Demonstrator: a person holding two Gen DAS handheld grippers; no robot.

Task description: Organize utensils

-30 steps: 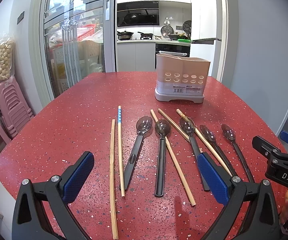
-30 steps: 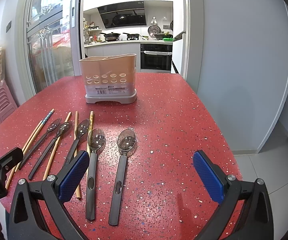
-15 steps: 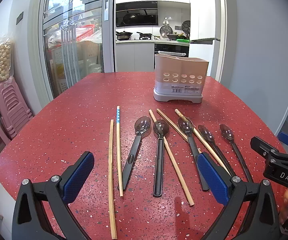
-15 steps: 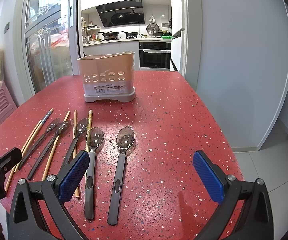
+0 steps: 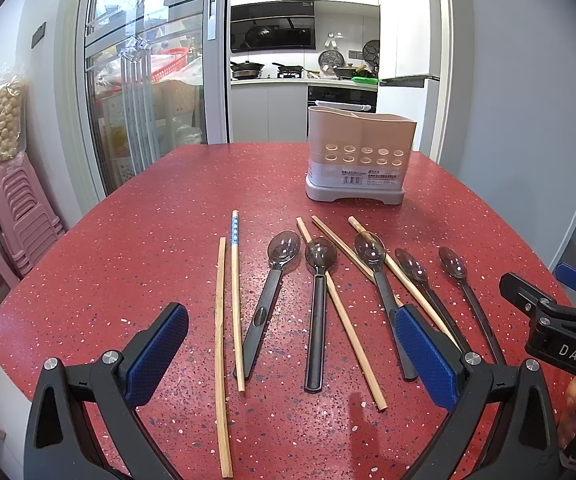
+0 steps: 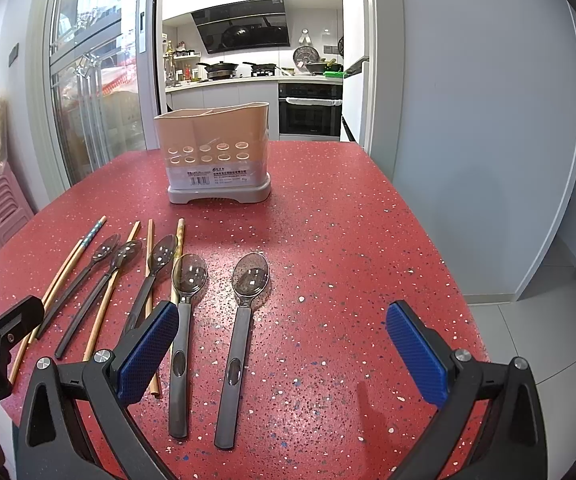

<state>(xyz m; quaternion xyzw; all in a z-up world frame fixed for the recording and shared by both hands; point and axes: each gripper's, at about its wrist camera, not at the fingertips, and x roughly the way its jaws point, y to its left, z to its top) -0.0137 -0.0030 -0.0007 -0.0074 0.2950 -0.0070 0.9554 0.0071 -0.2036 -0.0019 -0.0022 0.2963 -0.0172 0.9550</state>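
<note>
Several dark spoons and wooden chopsticks lie in a row on the red speckled table (image 5: 108, 264). A beige utensil holder (image 5: 357, 158) with round holes stands beyond them, also visible in the right wrist view as the holder (image 6: 216, 160). My left gripper (image 5: 288, 344) hovers open over the near ends of a spoon (image 5: 272, 300) and another spoon (image 5: 317, 308), holding nothing. My right gripper (image 6: 284, 344) is open above the handle of the rightmost spoon (image 6: 244, 320), with a second spoon (image 6: 184, 320) by its left finger. A blue-patterned chopstick (image 5: 236, 292) lies at the left.
The right gripper's body (image 5: 555, 332) shows at the right edge of the left wrist view. Pink stools (image 5: 12, 216) stand left of the table. Bare table surface (image 6: 367, 248) lies right of the spoons; its right edge drops to a tiled floor (image 6: 543, 320).
Both views have shifted slightly; the utensils and holder sit a little differently in frame. Both grippers stay open and nothing on the table has moved.
</note>
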